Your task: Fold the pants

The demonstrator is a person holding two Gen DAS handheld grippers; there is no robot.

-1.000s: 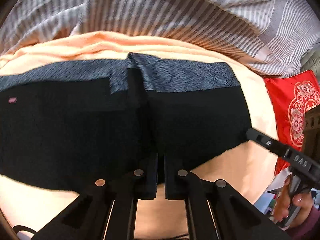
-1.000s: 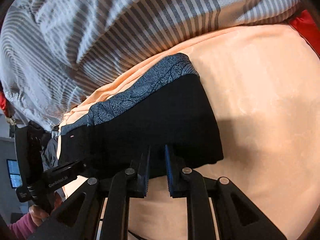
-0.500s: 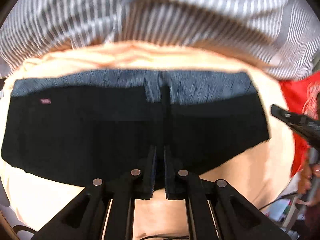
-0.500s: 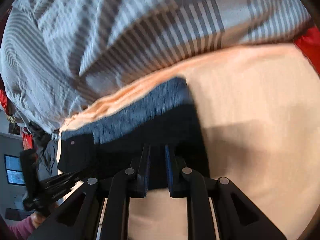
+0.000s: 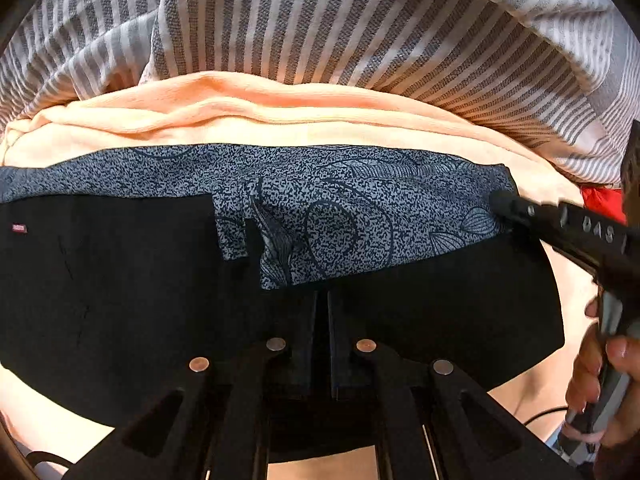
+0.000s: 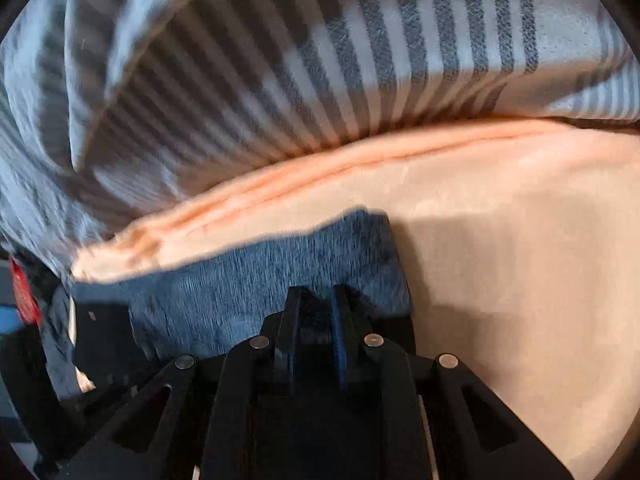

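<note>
Black pants [image 5: 120, 300] with a grey patterned band [image 5: 360, 208] along the far edge lie flat on a peach blanket [image 5: 280, 120]. My left gripper [image 5: 321, 300] is shut and points down at the black cloth near the middle. I see nothing pinched between its fingers. My right gripper [image 5: 498, 204] rests its tip on the far right corner of the band, and a hand [image 5: 600, 380] holds its handle. In the blurred right wrist view the right gripper [image 6: 316, 292] has its jaws nearly together over the band [image 6: 240, 280]. No cloth shows between them.
A grey and white striped duvet [image 5: 360, 20] is heaped along the far side of the blanket. A red cushion [image 5: 600, 200] shows at the right edge. Bare peach blanket [image 6: 500, 260] stretches to the right of the pants. A small pink label [image 5: 19, 228] sits on the pants' left end.
Both grippers have come down closer to the pants. The right one went from the right edge of the black cloth to the band's far right corner. Neither pair of jaws changed.
</note>
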